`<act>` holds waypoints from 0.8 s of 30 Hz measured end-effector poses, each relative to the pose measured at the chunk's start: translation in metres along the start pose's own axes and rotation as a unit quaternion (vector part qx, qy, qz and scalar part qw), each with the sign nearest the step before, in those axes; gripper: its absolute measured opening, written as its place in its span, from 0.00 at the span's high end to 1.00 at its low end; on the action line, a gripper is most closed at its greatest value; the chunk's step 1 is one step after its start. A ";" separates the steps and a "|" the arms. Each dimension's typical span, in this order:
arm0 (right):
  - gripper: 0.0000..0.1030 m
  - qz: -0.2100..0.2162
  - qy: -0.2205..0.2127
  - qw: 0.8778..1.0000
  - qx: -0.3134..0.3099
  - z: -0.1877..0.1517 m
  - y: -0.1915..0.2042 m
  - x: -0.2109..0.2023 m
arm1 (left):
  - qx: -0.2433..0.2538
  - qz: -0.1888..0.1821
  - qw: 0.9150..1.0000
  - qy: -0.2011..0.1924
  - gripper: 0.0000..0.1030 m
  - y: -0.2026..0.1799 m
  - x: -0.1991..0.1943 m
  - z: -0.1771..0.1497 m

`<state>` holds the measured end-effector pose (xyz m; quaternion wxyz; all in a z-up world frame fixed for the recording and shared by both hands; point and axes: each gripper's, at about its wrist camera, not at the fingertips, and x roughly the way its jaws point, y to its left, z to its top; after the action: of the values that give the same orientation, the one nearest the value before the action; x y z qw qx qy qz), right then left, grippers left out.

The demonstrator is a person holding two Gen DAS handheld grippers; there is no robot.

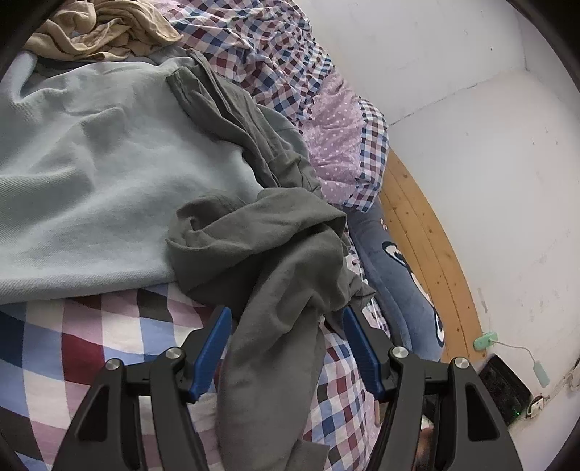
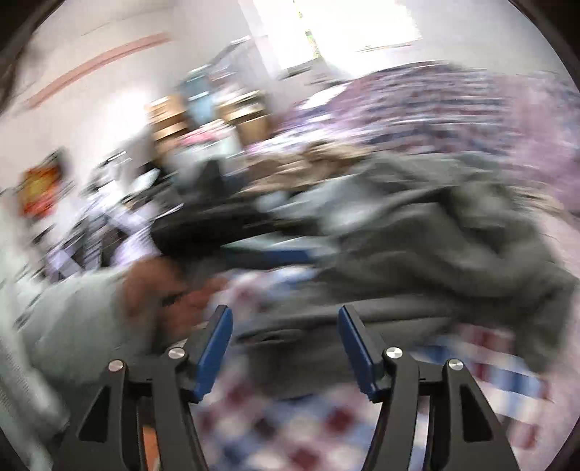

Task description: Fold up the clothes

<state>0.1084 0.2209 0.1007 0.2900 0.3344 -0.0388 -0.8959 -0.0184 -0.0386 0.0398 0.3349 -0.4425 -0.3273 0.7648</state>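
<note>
While both jaws gape, grey garment [image 1: 268, 253] sprawls — bedspread [image 1: 90, 337] beneath

Both wrist views look down, close, sharing the grey garment [image 1: 275, 261].

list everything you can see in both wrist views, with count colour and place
grey garment: 1, dark grey, bunched on the bed, a hanging part running between the left fingers
light blue garment: 1, pale blue, spread flat under the grey one
beige garment: 1, tan, crumpled at the far end
checked bedsheet: 1, red, blue and white, under everything
dotted fabric: 1, lilac, at the bed's edge
blue cushion: 1, against the wooden frame
left gripper: 1, black with blue pads, jaws apart
right gripper: 1, same, jaws apart, blurred view
hand: 1, blurred, left of the right gripper
</note>
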 end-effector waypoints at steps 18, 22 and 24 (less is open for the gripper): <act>0.44 -0.327 0.020 0.917 0.226 -0.021 -0.158 0.015 | -0.008 -0.005 1.000 -0.015 0.34 0.003 -0.008 0.002; 0.70 -0.342 0.038 0.910 0.234 -0.024 -0.169 0.030 | -0.010 -0.007 1.000 -0.018 0.34 0.004 -0.012 0.003; 0.82 -0.355 0.031 0.902 0.243 -0.025 -0.172 0.027 | -0.013 -0.006 1.000 -0.020 0.34 0.006 -0.015 0.005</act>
<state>0.0225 0.3519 0.0210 -0.1360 0.4136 -0.1247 -0.8916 -0.0184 -0.0548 0.0439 0.3273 -0.4290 -0.3466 0.7673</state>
